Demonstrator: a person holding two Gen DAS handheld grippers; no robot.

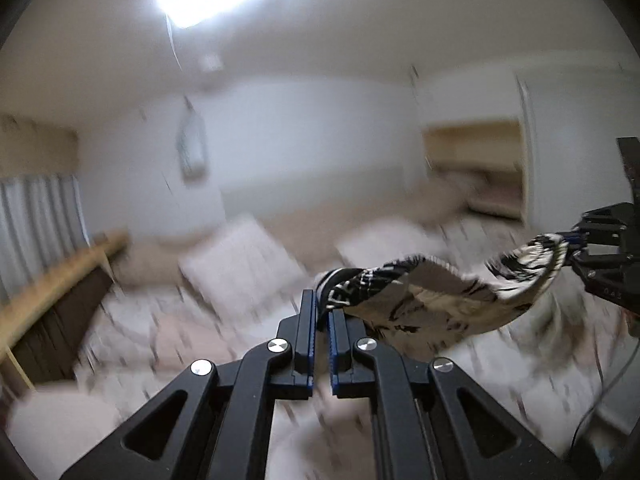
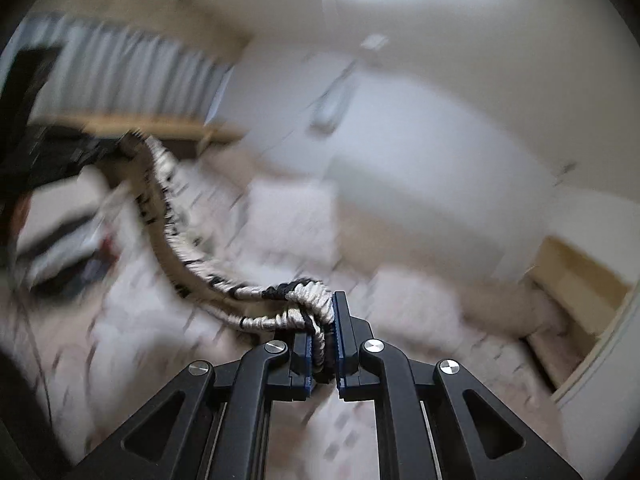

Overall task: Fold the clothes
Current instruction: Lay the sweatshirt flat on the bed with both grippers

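Observation:
A cream garment with black markings (image 1: 432, 300) hangs stretched in the air between my two grippers, above a bed. My left gripper (image 1: 322, 312) is shut on one end of it, the cloth bunched between the blue pads. In the left wrist view the right gripper (image 1: 576, 246) shows at the right edge, clamped on the other end. In the right wrist view my right gripper (image 2: 326, 312) is shut on the gathered, ribbed edge of the garment (image 2: 224, 292), which runs in a curve up to the left gripper (image 2: 116, 148) at the upper left.
Below lies a bed with a pale patterned cover (image 1: 200, 320) and pillows (image 1: 240, 256) near a wooden headboard (image 1: 60, 280). A curtain (image 1: 36, 216) hangs at the left. A doorway with wooden furniture (image 1: 476, 168) is at the back right. Both views are motion-blurred.

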